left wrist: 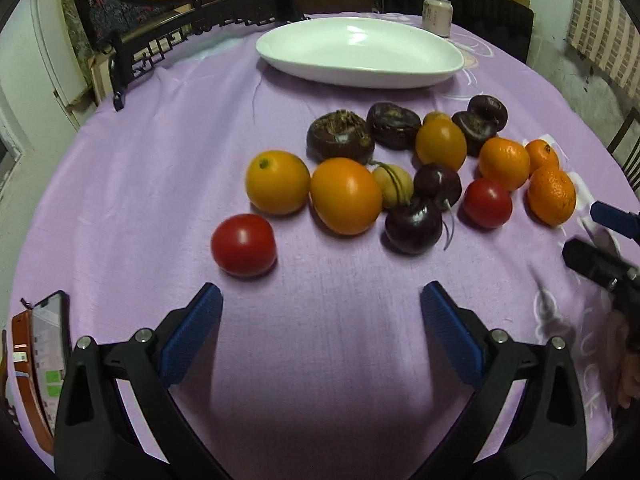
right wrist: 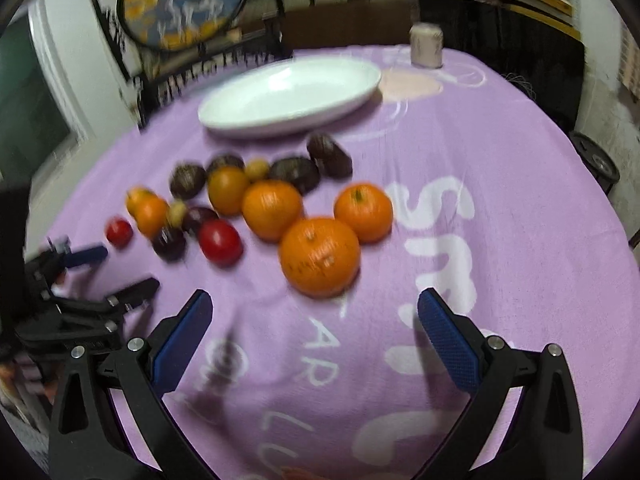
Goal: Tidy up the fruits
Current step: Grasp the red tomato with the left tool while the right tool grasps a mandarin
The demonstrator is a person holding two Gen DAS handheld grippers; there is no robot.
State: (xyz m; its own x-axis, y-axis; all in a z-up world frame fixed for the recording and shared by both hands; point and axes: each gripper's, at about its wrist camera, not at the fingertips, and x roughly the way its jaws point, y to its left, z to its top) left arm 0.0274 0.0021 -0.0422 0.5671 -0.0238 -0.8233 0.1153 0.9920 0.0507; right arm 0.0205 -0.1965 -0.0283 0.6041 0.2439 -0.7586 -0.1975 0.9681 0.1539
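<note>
A round table under a lilac cloth (left wrist: 132, 184) printed with white lettering carries a loose cluster of small fruits, lying between the table's middle and its right edge as the left wrist view shows it. Behind them, toward the far edge, sits an oval white dish (left wrist: 360, 52) with nothing in it, and a pale can (left wrist: 437, 16) stands just beyond the dish at the far edge.

Nearest the left gripper (left wrist: 320, 304) lies a glossy red tomato (left wrist: 244, 245), set a little apart from the rest. Behind it two smooth yellow-orange fruits (left wrist: 346, 196) touch side by side, with a small tan fruit tucked against them. Dark purple-brown fruits (left wrist: 340, 137) form the back row, one with a rough, dry top; two more shiny dark ones lie in the middle. A second red tomato (left wrist: 487, 203) rests just beside them, and three pebbly-skinned mandarins (left wrist: 551, 196) close the group on the right.

The left gripper hovers over bare cloth near the front edge, its blue-padded fingers spread wide and holding nothing. The right gripper (right wrist: 314, 308) is likewise spread and empty, with the biggest mandarin (right wrist: 319, 257) just ahead of its fingertips; that view is blurred. A phone (left wrist: 48, 356) lies at the front-left edge of the table.
</note>
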